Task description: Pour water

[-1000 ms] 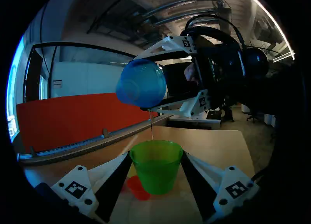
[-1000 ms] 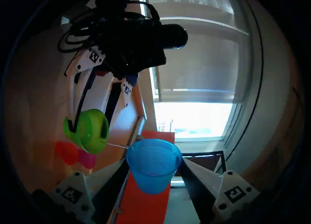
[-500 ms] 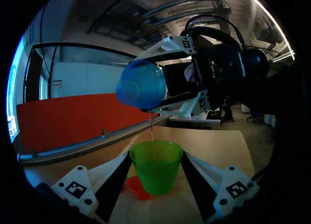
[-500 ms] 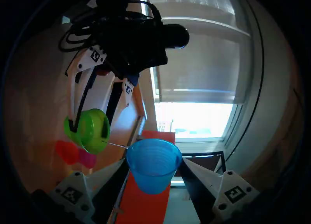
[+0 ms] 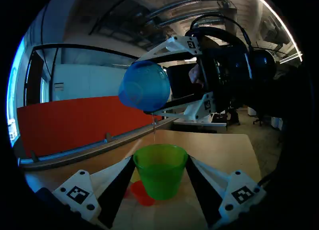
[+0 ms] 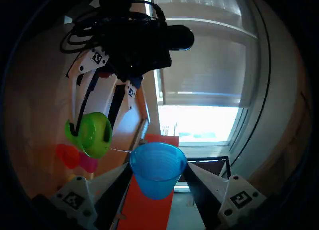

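The blue cup (image 5: pixel 144 86) hangs tipped at twelve o'clock above the green cup (image 5: pixel 160 172), and a thin water thread (image 5: pixel 154 129) falls between them. The right tool (image 6: pixel 158 168) pinches the blue one and the left tool (image 5: pixel 159 162) the green. A red cup (image 5: pixel 141 192) stands at seven o'clock on the tabletop (image 5: pixel 223 150).

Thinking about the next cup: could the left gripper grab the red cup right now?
Probably not: the left gripper is shut on the green cup, and the red cup sits partly hidden behind it.
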The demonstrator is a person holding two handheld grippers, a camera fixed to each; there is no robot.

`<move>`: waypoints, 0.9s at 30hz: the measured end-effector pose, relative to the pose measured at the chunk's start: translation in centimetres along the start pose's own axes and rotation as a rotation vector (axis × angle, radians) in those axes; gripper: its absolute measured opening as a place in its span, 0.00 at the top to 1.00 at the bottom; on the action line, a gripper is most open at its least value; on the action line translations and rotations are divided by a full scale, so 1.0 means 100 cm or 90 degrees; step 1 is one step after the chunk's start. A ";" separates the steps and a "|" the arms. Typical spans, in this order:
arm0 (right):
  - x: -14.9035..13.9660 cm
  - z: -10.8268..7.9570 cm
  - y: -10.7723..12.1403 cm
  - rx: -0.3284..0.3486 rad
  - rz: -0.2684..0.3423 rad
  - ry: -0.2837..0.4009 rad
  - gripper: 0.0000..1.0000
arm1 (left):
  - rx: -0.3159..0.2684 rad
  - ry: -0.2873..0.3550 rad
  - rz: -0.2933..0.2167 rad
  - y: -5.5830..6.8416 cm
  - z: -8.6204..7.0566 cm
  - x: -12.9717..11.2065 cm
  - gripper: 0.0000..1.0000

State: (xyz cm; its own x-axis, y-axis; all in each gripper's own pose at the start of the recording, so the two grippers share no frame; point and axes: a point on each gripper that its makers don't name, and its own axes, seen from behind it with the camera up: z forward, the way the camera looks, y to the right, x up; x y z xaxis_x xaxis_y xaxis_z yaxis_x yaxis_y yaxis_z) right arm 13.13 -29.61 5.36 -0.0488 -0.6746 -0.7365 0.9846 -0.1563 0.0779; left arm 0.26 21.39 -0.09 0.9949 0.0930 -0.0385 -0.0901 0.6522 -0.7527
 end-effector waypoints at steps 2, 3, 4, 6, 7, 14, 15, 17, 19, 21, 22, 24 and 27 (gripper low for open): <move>0.000 0.000 0.000 0.000 0.001 0.000 0.10 | 0.000 0.000 0.000 0.000 0.000 0.000 0.12; 0.000 0.000 0.001 0.000 0.001 0.000 0.10 | 0.000 0.000 0.000 0.000 0.000 -0.001 0.12; 0.000 0.000 0.001 -0.001 0.001 0.000 0.10 | 0.000 -0.001 0.000 0.000 0.000 -0.001 0.12; -0.001 0.000 0.001 -0.001 0.001 0.001 0.10 | 0.000 -0.001 0.000 0.000 0.000 -0.001 0.12; -0.001 0.000 0.000 -0.001 0.000 0.000 0.10 | 0.000 -0.001 0.000 0.000 0.000 -0.001 0.12; -0.002 0.000 0.000 -0.001 -0.001 0.000 0.10 | 0.001 -0.001 0.000 -0.001 -0.001 0.000 0.12; -0.001 0.000 0.000 -0.001 -0.001 0.000 0.10 | 0.001 -0.001 0.000 -0.001 -0.001 0.000 0.12; -0.001 -0.001 0.001 -0.002 0.000 0.000 0.10 | 0.001 0.000 0.000 -0.001 -0.001 0.000 0.12; 0.000 -0.001 0.001 -0.003 0.002 0.000 0.10 | 0.002 0.000 0.000 -0.001 -0.001 0.001 0.12; 0.001 -0.001 0.001 -0.004 0.007 0.001 0.10 | 0.002 0.000 0.000 -0.001 -0.001 0.001 0.12; 0.000 -0.001 0.001 -0.005 0.013 0.001 0.10 | 0.003 0.000 0.000 -0.002 -0.001 0.001 0.12; 0.000 -0.001 0.001 -0.008 0.025 0.002 0.10 | 0.003 0.000 -0.001 -0.002 -0.001 0.001 0.12; -0.002 -0.001 0.001 -0.012 0.051 0.006 0.10 | 0.004 0.000 -0.001 -0.002 -0.001 0.000 0.12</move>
State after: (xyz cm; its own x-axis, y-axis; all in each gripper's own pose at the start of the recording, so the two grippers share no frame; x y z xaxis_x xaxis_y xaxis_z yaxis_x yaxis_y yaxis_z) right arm 13.27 -29.39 5.48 0.0311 -0.6779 -0.7345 0.9882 -0.0893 0.1243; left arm 0.32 21.18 -0.04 0.9951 0.0917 -0.0376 -0.0888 0.6567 -0.7489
